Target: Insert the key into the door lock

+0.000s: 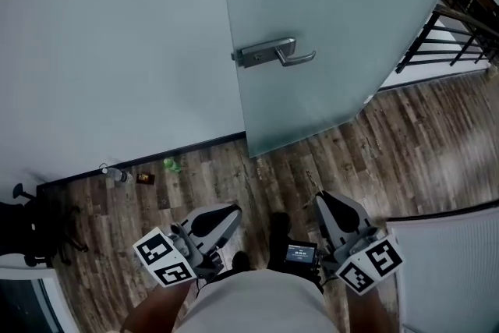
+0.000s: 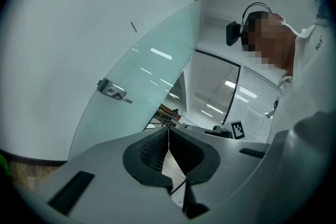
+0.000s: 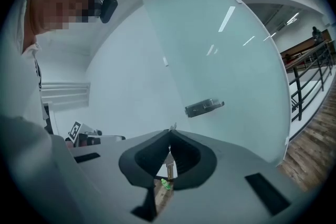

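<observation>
A frosted glass door [image 1: 327, 19] stands ahead with a metal lever handle [image 1: 273, 53] on its lock plate; no keyhole can be made out. The handle also shows in the left gripper view [image 2: 113, 91] and the right gripper view [image 3: 203, 107]. My right gripper [image 3: 169, 134] is shut on a small metal key [image 3: 169, 164], whose tip pokes out past the jaw ends. My left gripper [image 2: 168, 131] is shut with nothing in it. In the head view both grippers, left [image 1: 232, 210] and right [image 1: 320, 200], are held low near my body, well short of the door.
A pale wall [image 1: 109, 43] runs left of the door. Along its base on the wood floor lie a small bottle [image 1: 114, 174], a dark item [image 1: 145, 178] and a green scrap [image 1: 171, 164]. A black railing [image 1: 460, 39] stands far right, a white slatted panel [image 1: 452, 269] near right.
</observation>
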Demonstrator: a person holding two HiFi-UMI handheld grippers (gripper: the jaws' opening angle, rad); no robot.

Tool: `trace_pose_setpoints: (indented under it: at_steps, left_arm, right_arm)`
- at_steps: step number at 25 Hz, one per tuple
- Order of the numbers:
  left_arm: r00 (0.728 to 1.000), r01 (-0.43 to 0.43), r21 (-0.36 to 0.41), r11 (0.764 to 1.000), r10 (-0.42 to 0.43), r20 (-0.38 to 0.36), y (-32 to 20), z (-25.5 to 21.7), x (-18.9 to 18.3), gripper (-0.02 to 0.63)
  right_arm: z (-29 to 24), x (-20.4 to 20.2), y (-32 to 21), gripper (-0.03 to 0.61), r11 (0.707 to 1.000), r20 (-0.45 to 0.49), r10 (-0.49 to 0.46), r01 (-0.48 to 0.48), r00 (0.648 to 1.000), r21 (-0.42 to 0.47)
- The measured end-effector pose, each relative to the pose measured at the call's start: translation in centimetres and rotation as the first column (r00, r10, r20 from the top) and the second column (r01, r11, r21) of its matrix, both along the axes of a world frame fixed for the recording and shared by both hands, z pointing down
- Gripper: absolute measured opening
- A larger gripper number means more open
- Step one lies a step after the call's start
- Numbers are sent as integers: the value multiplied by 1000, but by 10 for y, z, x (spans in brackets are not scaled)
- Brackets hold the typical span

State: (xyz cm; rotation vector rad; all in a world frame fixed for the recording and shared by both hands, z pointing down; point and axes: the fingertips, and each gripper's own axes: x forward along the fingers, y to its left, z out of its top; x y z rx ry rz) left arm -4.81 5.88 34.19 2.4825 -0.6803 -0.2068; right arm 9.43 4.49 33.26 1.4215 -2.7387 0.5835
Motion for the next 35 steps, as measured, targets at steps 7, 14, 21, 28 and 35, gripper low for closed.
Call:
trace_pose_setpoints:
  at_steps: [7, 14, 21, 28, 35]
  left_arm:
    - [997, 77, -9, 997, -77, 0, -66, -5, 40, 17]
    - [992, 123, -18, 992, -123, 14, -100, -6, 58, 17]
    - [993, 113, 4, 994, -113, 26, -134, -8, 41, 18]
    - [996, 85, 6, 996, -85, 39, -175, -3, 7, 18]
    - [997, 60, 24, 998, -61, 55, -208, -1, -20, 20]
  right_arm:
    - [-4, 29, -71, 18, 995, -8, -100, 100, 995, -11]
    - [0, 42, -111, 18, 988, 3, -152, 153, 988, -28]
    - [2, 23, -134, 18, 987, -16, -157, 156, 987, -42]
    - [4, -3, -158, 18, 994, -38, -98, 96, 994, -51]
    - [1, -23, -178, 18, 998, -74, -44, 41, 996, -42]
